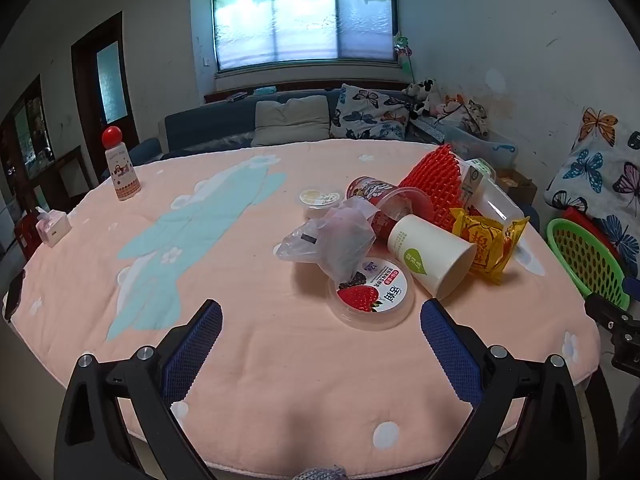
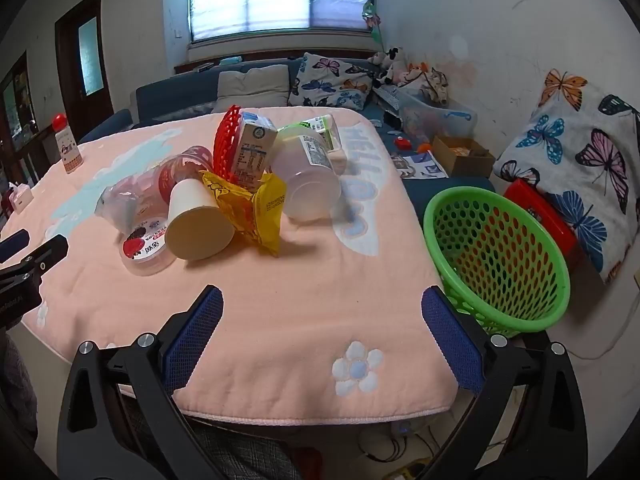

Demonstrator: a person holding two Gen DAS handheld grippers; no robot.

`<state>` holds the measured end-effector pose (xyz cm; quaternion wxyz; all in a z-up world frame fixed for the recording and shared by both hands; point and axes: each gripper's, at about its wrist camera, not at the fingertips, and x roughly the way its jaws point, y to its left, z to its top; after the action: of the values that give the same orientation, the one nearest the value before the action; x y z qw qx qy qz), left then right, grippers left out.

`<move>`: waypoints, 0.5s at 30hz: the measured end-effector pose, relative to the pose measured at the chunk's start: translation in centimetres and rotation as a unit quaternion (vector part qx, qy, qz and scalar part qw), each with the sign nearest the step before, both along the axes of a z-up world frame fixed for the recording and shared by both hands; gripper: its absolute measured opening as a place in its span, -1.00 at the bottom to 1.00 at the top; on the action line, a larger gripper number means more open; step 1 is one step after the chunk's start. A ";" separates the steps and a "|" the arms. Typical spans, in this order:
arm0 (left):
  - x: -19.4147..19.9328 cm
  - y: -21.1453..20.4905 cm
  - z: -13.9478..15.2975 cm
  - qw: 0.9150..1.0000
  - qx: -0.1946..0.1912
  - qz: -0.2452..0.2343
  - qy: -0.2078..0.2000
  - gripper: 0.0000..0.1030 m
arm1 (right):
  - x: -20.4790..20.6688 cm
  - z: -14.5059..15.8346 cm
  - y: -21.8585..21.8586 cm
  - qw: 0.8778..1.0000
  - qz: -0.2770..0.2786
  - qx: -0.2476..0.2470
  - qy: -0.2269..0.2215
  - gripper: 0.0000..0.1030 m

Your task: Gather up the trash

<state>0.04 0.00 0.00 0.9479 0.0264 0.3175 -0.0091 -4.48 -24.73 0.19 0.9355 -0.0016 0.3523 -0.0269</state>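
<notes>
A heap of trash lies on the pink tablecloth (image 1: 260, 360): a white paper cup (image 1: 430, 252) on its side, a strawberry lid (image 1: 372, 296), a crumpled plastic bag (image 1: 336, 236), a yellow wrapper (image 1: 486, 240), a red mesh piece (image 1: 434, 178) and a clear tub (image 2: 308, 176). A milk carton (image 2: 252, 152) stands in the heap. My left gripper (image 1: 320, 344) is open and empty, just short of the lid. My right gripper (image 2: 322, 332) is open and empty over the table's near edge. A green basket (image 2: 496, 256) hangs off the table's right side.
A red-capped bottle (image 1: 120, 168) and a small tissue box (image 1: 54, 228) stand at the table's far left. A dark phone (image 1: 14, 294) lies at the left edge. A sofa with cushions (image 1: 292, 120) runs behind the table. Boxes and a butterfly pillow (image 2: 572, 168) fill the right.
</notes>
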 end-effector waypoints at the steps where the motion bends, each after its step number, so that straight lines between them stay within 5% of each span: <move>1: 0.0 0.0 0.0 1.000 -0.002 -0.002 0.000 0.87 | 0.0 0.0 0.0 1.000 -0.001 0.000 -0.002 0.91; 15: 0.1 -0.5 0.4 1.000 0.001 -0.007 -0.005 0.87 | -0.1 0.1 -0.2 1.000 0.000 0.003 -0.003 0.91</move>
<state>0.17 -0.52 0.44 0.9492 0.0297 0.3128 -0.0154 -4.58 -24.91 0.29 0.9364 0.0010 0.3499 -0.0264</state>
